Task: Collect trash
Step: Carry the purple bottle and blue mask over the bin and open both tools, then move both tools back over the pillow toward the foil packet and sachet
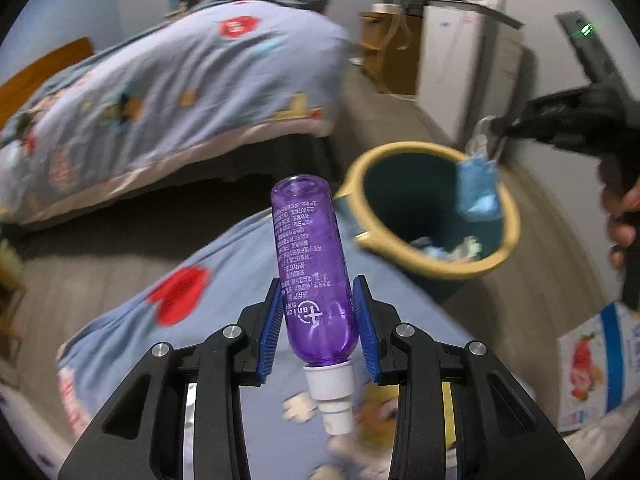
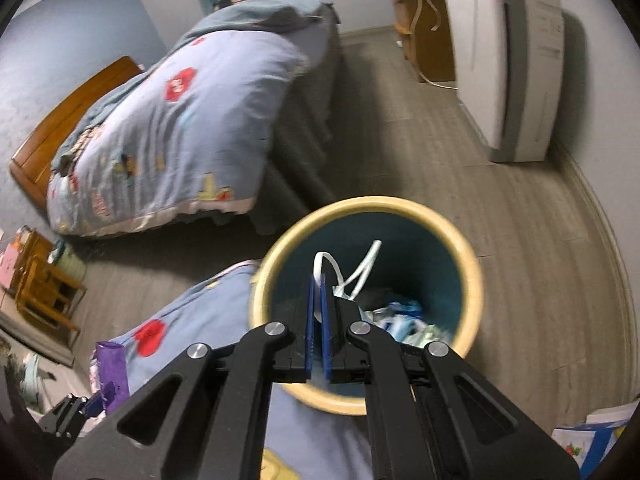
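Note:
My left gripper (image 1: 318, 322) is shut on a purple plastic bottle (image 1: 312, 268) with a white cap, held above a blue quilt. The bottle and left gripper also show in the right wrist view (image 2: 110, 368) at the lower left. My right gripper (image 2: 319, 280) is shut on a blue face mask; its white ear loop (image 2: 356, 268) sticks out over the bin. In the left wrist view the mask (image 1: 478, 188) hangs from the right gripper (image 1: 494, 126) over the rim of the teal bin with a yellow rim (image 1: 432, 204). The bin (image 2: 472, 264) holds several scraps of trash.
A bed with a blue patterned quilt (image 2: 160, 132) stands at the back left. A white appliance (image 2: 508, 60) and a wooden cabinet (image 2: 424, 28) line the right wall. A wooden stool (image 2: 44, 284) is at the left. A printed carton (image 1: 596, 360) lies at the right.

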Demonstrator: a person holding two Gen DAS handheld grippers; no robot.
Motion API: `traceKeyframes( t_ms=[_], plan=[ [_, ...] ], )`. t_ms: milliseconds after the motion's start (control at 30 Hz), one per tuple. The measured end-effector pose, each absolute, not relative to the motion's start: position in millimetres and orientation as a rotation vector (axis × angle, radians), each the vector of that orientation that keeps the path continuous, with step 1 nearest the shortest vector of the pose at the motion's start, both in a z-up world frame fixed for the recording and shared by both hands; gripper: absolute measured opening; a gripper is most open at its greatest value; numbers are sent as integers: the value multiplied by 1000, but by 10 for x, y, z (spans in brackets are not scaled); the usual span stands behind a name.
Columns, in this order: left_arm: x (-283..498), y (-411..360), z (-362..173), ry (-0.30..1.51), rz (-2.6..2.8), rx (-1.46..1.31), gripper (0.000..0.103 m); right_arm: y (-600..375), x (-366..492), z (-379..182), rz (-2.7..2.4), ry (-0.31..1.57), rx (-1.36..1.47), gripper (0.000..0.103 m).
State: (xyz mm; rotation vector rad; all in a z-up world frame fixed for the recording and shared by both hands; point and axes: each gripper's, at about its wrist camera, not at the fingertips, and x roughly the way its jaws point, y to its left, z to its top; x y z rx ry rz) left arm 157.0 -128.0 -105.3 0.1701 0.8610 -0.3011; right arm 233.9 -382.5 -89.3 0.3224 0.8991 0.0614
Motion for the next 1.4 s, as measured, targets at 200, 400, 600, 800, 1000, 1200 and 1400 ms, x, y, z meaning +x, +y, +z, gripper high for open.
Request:
traceKeyframes(
  t_ms=[200, 400, 600, 800, 1000, 1200, 1400],
  plan=[
    [1907, -1816, -1162, 879, -408, 239, 36, -4114, 2396, -1098, 22, 935, 394, 3],
    [2256, -2208, -1300, 908, -461, 233, 36, -4219, 2455, -1246, 9, 957, 424, 3],
    [2522, -2462, -1375, 906, -468, 230, 37, -4244, 2469, -1290, 10, 959, 438, 3],
    [2601, -2476, -1309, 877, -456, 197, 52, -4242, 2483, -1264, 16, 949, 439, 12],
    [2510, -2302, -1259, 874, -435, 183, 63, -4229, 2477, -1221, 6, 938, 438, 41],
    [2314, -1961, -1172, 879, -395, 164, 83, -4056, 2475, -1105, 31, 917, 386, 72],
    [2047, -1415, -1046, 891, -305, 150, 92, -3733, 2444, -942, 83, 889, 291, 95]
  ],
)
